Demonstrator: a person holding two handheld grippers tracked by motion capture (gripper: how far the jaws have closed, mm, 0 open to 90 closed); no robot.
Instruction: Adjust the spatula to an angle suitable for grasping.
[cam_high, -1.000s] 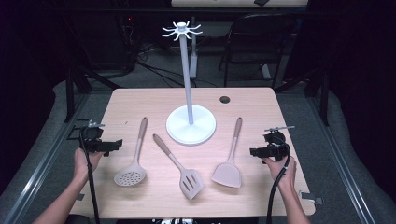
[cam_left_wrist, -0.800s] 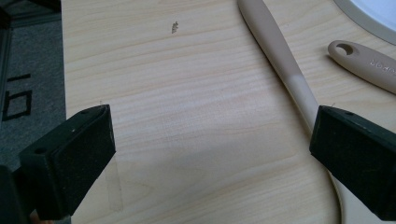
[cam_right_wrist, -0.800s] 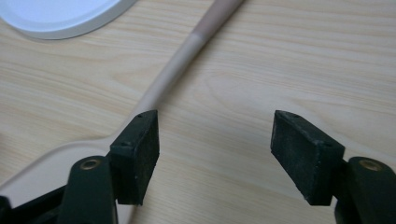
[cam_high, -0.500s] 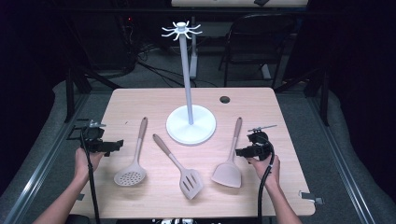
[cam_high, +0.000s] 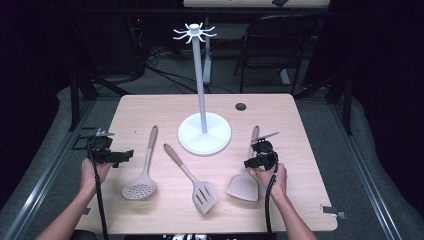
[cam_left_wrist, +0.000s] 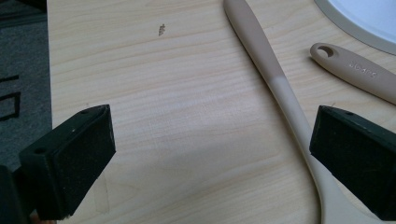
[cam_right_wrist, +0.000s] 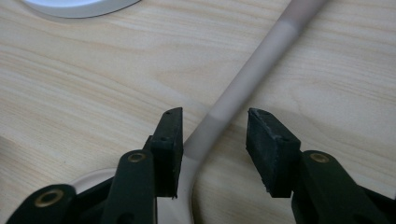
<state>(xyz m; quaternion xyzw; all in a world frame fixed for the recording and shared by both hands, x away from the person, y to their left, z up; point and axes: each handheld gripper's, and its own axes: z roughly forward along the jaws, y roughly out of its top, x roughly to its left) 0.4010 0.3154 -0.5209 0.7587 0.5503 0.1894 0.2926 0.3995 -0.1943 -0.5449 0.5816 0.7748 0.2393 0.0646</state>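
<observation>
Moved inward since a second ago, my right hand-held gripper (cam_high: 253, 162) now straddles the solid spatula (cam_high: 246, 178), jaws just closing, not yet touching its handle. From left: my left hand-held gripper (cam_high: 125, 156) gapes beside the skimmer (cam_high: 142, 174) on the surface (cam_high: 150, 107).

Black two-jaw tool (cam_high: 250, 163), screw holes, trailing cable
</observation>
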